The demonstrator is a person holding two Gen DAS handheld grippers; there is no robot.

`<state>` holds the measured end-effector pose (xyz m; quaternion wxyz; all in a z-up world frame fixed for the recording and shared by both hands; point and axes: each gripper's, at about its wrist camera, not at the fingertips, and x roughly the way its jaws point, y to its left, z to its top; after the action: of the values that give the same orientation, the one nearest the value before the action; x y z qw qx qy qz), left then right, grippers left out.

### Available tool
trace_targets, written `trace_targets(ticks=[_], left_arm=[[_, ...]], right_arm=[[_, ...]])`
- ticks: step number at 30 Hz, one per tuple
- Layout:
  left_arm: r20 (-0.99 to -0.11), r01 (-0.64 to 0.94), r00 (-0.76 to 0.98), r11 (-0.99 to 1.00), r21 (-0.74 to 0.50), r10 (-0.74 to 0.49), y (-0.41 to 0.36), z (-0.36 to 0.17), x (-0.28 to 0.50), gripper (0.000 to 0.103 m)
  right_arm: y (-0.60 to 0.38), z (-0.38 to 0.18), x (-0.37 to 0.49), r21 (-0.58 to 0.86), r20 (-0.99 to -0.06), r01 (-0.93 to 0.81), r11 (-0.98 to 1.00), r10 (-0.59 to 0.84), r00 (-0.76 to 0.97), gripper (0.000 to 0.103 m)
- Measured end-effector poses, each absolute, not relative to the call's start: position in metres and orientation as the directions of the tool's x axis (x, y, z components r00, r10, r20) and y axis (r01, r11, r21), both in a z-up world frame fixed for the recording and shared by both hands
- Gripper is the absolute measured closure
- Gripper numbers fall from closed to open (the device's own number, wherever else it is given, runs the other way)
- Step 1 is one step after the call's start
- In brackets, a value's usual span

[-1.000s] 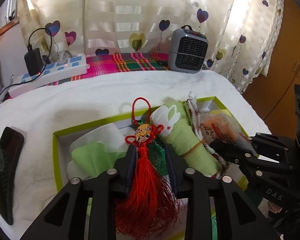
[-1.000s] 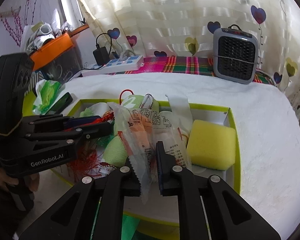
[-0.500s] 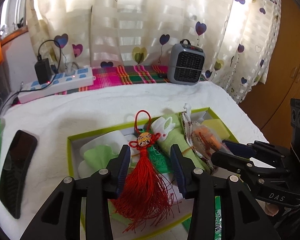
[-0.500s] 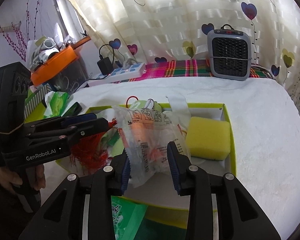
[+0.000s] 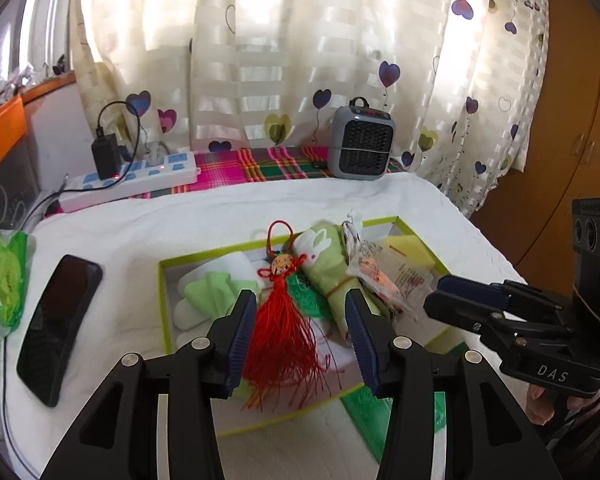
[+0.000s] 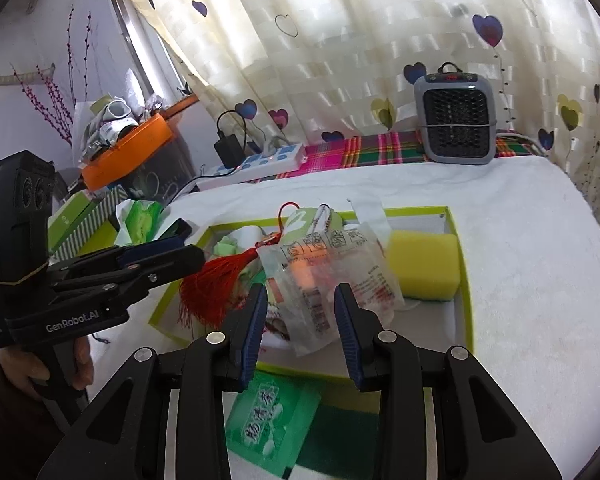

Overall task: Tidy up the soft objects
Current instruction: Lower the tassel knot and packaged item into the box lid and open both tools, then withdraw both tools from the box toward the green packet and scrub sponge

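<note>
We see left tongs (image 5: 300,320) just opening, jaws apart, red tassel (image 5: 286,332) loose between. Right tongs (image 6: 300,316) parted around plastic packet (image 6: 324,280), ungripped. Both lie in green-rimmed box (image 6: 462,280), table's near edge.

Domestic room, most likely a bedroom or living area. Evidence: cream striped curtains (image 5: 300,60) printed with hearts across the far side; a small grey portable heater (image 5: 360,148) on a plaid cloth (image 5: 268,162) at the far edge; a white power strip (image 5: 132,178) with a charger plugged in, far left; wooden cabinet doors (image 5: 572,140) at right; a branch decal on the wall (image 6: 56,92), left
</note>
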<state>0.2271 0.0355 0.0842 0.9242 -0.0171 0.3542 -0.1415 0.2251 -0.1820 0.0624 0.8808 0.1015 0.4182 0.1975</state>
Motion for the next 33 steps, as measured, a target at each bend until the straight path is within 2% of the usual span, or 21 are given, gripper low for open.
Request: trace_targets(ticks=[14, 16, 17, 19, 28, 33], left_arm=[[-0.629, 0.260, 0.732, 0.961, -0.098, -0.262, 0.023, 0.088, 0.181, 0.055], [-0.626, 0.266, 0.736, 0.960, -0.082, -0.258, 0.019, 0.087, 0.175, 0.055], [-0.627, 0.271, 0.733, 0.959, -0.084, -0.263, 0.018, 0.086, 0.173, 0.054], [-0.630, 0.285, 0.721, 0.952, -0.109, -0.288, 0.017, 0.083, 0.169, 0.054], [-0.645, 0.300, 0.676, 0.932, -0.202, -0.357, 0.023, 0.059, 0.157, 0.051], [-0.665, 0.293, 0.641, 0.923, -0.249, -0.383, 0.027, 0.045, 0.159, 0.050]], right_arm=[[-0.199, 0.074, 0.186, 0.315, -0.680, -0.222, 0.923, 0.383, 0.625, 0.066], [-0.203, 0.074, 0.181, 0.311, -0.682, -0.208, 0.927, 0.371, 0.631, 0.059], [-0.205, 0.074, 0.178, 0.306, -0.683, -0.203, 0.930, 0.363, 0.634, 0.051], [-0.208, 0.073, 0.172, 0.290, -0.688, -0.191, 0.938, 0.343, 0.640, 0.048], [-0.227, 0.050, 0.155, 0.250, -0.759, -0.102, 0.963, 0.260, 0.597, 0.047], [-0.229, 0.042, 0.156, 0.268, -0.774, -0.096, 0.958, 0.274, 0.571, 0.046]])
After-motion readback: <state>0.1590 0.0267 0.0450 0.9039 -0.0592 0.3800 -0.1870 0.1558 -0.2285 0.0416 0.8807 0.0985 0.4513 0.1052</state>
